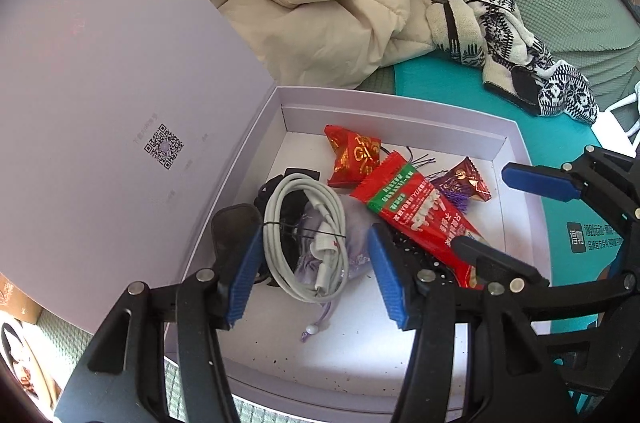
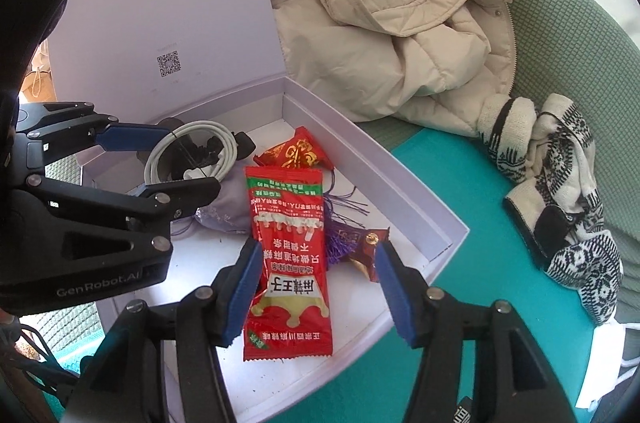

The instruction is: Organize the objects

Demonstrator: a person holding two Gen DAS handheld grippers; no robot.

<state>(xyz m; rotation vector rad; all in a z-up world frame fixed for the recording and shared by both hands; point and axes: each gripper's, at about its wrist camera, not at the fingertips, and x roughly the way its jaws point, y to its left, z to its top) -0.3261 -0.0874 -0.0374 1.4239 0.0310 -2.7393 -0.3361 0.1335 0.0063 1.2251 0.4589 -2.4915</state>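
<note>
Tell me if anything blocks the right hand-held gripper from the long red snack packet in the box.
Nothing visible does. The right hand-held gripper is open, fingers either side of the red snack packet, which lies on top in the box; the left hand-held gripper is off to the side.

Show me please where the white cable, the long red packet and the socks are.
white cable [image 1: 304, 235], left wrist view, on the right side of its coil.
long red packet [image 2: 288, 263], right wrist view, on its middle.
socks [image 1: 516, 51], left wrist view, on the patterned middle of the pile.
</note>
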